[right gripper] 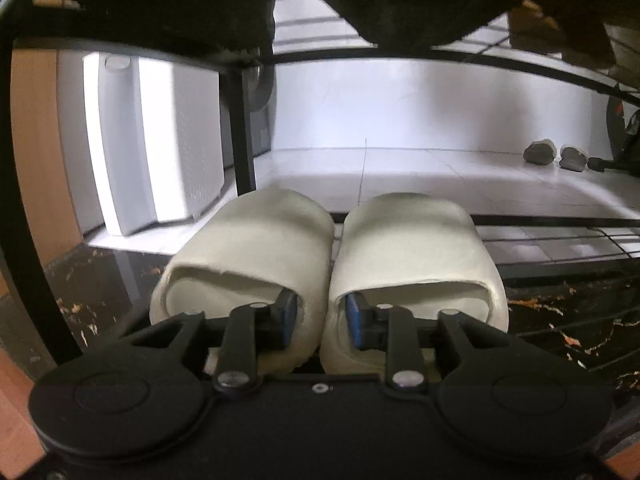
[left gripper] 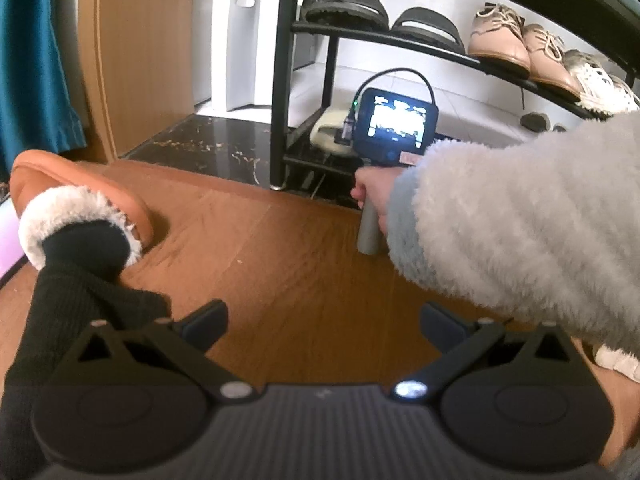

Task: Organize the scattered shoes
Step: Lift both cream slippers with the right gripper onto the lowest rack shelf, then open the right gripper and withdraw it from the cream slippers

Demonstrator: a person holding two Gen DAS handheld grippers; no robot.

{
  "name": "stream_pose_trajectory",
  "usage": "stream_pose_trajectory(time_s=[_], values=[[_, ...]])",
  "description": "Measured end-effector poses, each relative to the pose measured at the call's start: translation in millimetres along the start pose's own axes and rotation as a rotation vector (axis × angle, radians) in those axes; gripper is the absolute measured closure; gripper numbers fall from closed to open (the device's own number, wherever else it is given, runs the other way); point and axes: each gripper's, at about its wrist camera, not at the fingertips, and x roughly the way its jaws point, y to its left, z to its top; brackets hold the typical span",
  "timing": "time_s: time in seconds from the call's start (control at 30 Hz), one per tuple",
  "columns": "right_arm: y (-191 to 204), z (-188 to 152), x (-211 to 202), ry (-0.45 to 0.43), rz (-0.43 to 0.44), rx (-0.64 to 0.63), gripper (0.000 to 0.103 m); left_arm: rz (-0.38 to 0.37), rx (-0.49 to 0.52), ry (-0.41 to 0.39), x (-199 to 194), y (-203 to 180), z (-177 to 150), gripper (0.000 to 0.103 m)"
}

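A pair of cream slides (right gripper: 328, 264) sits side by side on the bottom shelf of a black shoe rack (right gripper: 244, 128), toes pointing away toward the white wall, long axes parallel, with bare shelf wire to their right. The right gripper (right gripper: 322, 314) pinches their two touching inner walls, one finger inside each shoe. The left gripper (left gripper: 324, 326) hangs wide open, holding nothing, above wood floor (left gripper: 280, 248).

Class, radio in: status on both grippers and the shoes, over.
Left gripper open, empty, over floor. Right gripper clamps white slides together on bottom rack shelf. Nothing in the way.
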Motion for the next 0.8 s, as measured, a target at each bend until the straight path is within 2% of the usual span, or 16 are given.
stream_pose_trajectory(time_s=[0.1,0.13,0.17,0.23,0.4,0.6,0.67,0.8], values=[[-6.2,-5.2,1.3,0.028,0.001,0.022,0.063,0.005,0.002,-0.004,0.1,-0.5,-0.3,0.001],[-7.5,-6.5,-1.8,0.024,0.001,0.004,0.054,0.006,0.002,-0.005,0.3,-0.7,-0.4,0.001],[-7.5,-6.9,-2.6,0.025,0.003,-0.002,0.036,0.007,0.001,-0.005,0.9,-0.6,-0.3,0.001],[-7.0,-6.8,-4.9,0.032,-0.004,0.015,0.015,0.009,0.0,-0.007,1.9,-0.8,-0.3,0.001],[-7.1,-7.3,-25.5,0.032,0.008,0.019,0.015,0.02,-0.003,-0.017,2.3,-1.4,-0.6,0.001],[-28.3,-8.3,-77.4,0.016,0.065,0.005,0.005,0.022,-0.007,-0.042,2.8,-2.3,-1.4,0.001],[-47.1,-6.7,-110.8,-0.009,0.078,-0.022,0.0,0.021,-0.002,-0.05,3.2,-4.0,-2.3,0.001],[-87.1,-3.3,-187.0,-0.082,0.082,-0.085,0.0,0.022,0.009,-0.078,3.4,-7.8,-4.2,0.001]])
